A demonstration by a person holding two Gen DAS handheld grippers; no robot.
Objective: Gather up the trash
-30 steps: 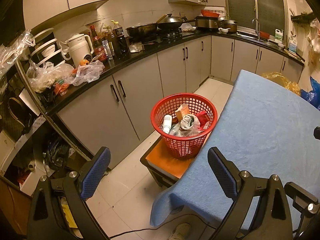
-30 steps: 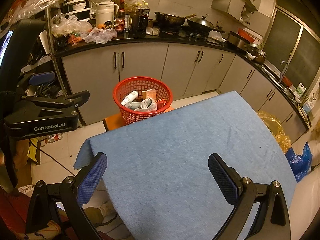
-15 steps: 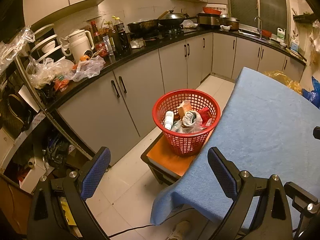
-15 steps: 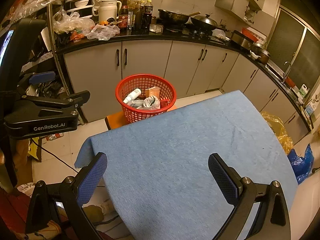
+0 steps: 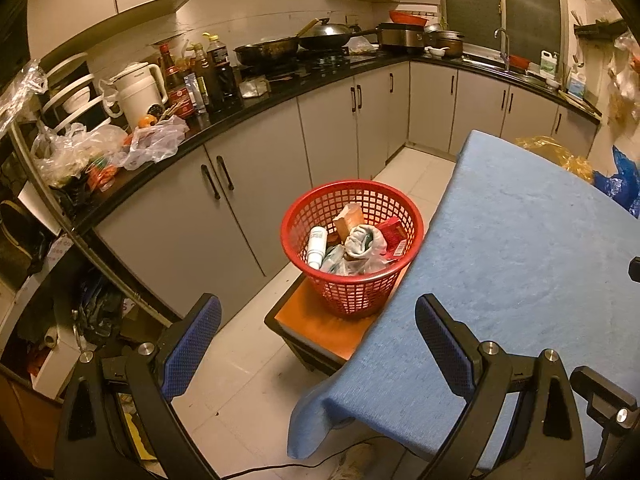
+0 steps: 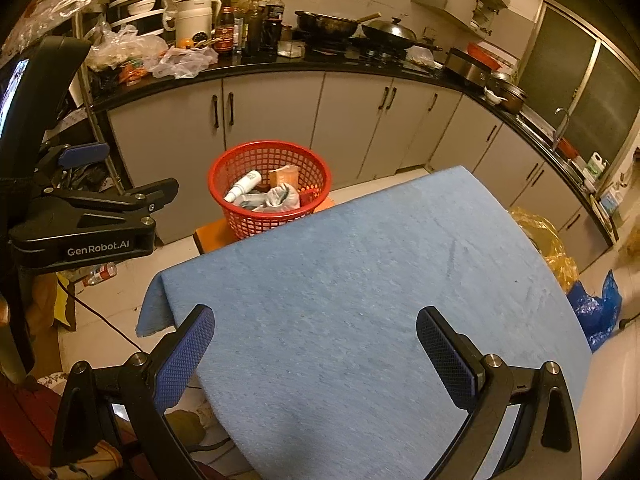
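Note:
A red mesh basket point(image 5: 352, 280) stands on a low orange-topped stool point(image 5: 320, 328) beside the table's left edge; it also shows in the right wrist view point(image 6: 244, 222). It holds trash: a white bottle point(image 5: 316, 246), a tan carton point(image 5: 347, 218), crumpled plastic point(image 5: 362, 246) and a red packet point(image 5: 394, 236). My left gripper point(image 5: 318, 340) is open and empty, above the floor near the table corner. My right gripper point(image 6: 316, 350) is open and empty above the blue tablecloth point(image 6: 360, 280). The left gripper's body point(image 6: 88, 220) shows at the left of the right wrist view.
Grey cabinets point(image 5: 248, 200) under a black counter point(image 5: 280, 80) run along the back, with a kettle point(image 5: 136, 92), bottles, pans and plastic bags. A yellow bag point(image 6: 548, 248) and a blue bag point(image 6: 596, 312) lie on the floor right of the table. A cable crosses the floor.
Both grippers have drawn back and tilted slightly, so the basket sits a little higher in the views. Both stay open and empty. Nothing in the basket has moved.

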